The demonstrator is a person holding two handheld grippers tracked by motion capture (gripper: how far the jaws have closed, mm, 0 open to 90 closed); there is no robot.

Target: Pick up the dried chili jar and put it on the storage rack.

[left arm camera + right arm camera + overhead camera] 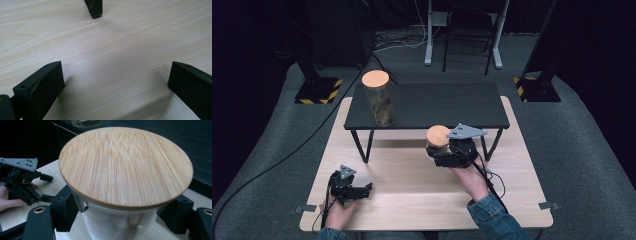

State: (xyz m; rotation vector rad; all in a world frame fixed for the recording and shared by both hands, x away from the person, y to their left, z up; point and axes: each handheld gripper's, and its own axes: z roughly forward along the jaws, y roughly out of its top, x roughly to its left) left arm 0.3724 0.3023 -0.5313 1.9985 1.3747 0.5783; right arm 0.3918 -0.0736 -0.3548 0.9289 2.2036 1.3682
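You've 2 jars: your right gripper (438, 151) clamps one (437, 140) by the shelf's (462, 105) front edge; other jar (379, 98) on shelf's left end. Left gripper (362, 189) spread wide, empty, near desk's (412, 195) front-left corner.

Two black, blocky two-jaw handheld grippers: the left gripper (362, 190) and right gripper (432, 156) each carry a grey three-cornered plate with small holes; black cables trail back; blue denim sleeve cuffs (488, 209) cover both wrists.
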